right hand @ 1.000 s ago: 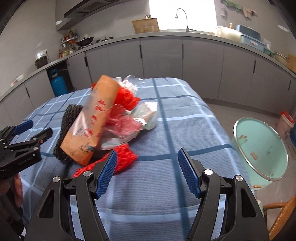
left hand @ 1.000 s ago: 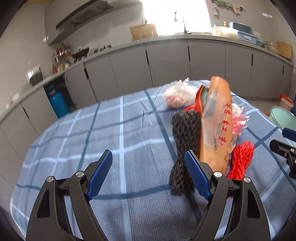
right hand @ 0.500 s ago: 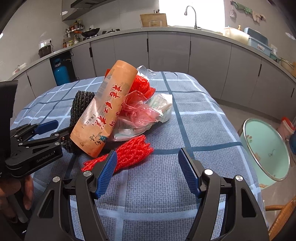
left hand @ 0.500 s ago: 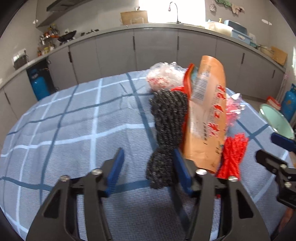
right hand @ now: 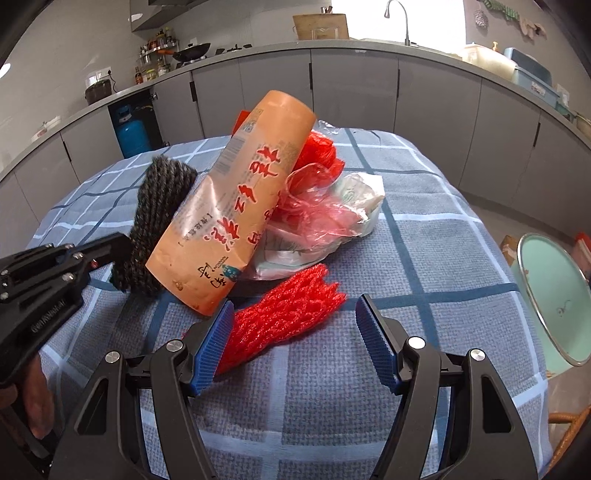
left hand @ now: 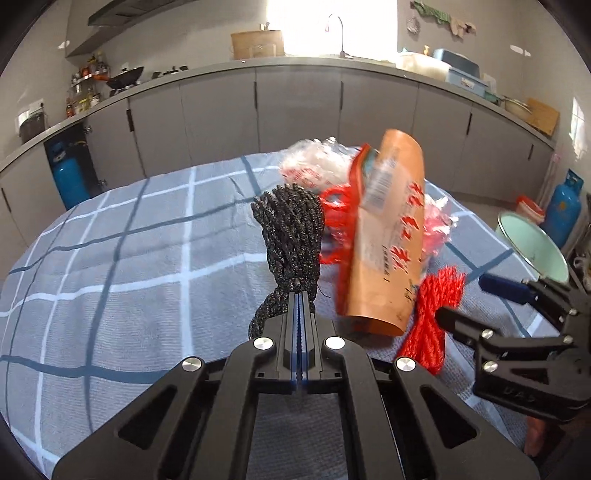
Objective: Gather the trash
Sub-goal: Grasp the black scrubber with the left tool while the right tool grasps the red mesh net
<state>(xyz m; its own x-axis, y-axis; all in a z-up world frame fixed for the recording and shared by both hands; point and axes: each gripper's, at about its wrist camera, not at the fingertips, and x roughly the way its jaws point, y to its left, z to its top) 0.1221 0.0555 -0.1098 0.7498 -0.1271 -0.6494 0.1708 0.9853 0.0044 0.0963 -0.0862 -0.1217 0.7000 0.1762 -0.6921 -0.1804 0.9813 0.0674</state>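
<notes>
Black woven net bundle (left hand: 291, 236) is pinched tight in the left hand-held gripper (left hand: 300, 302), at 9 o'clock of the orange plastic packet (right hand: 236, 218) on the surface (right hand: 424, 229). Right hand-held gripper (right hand: 293, 339) gapes around the red mesh net (right hand: 280, 317); next it should squeeze.

Grey kitchen cabinets (left hand: 295, 107), bright window (left hand: 332, 26), sink tap (right hand: 397, 18).

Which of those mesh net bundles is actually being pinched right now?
The black net, clamped in the left gripper. The red net just lies loose between the right gripper's open jaws.
</notes>
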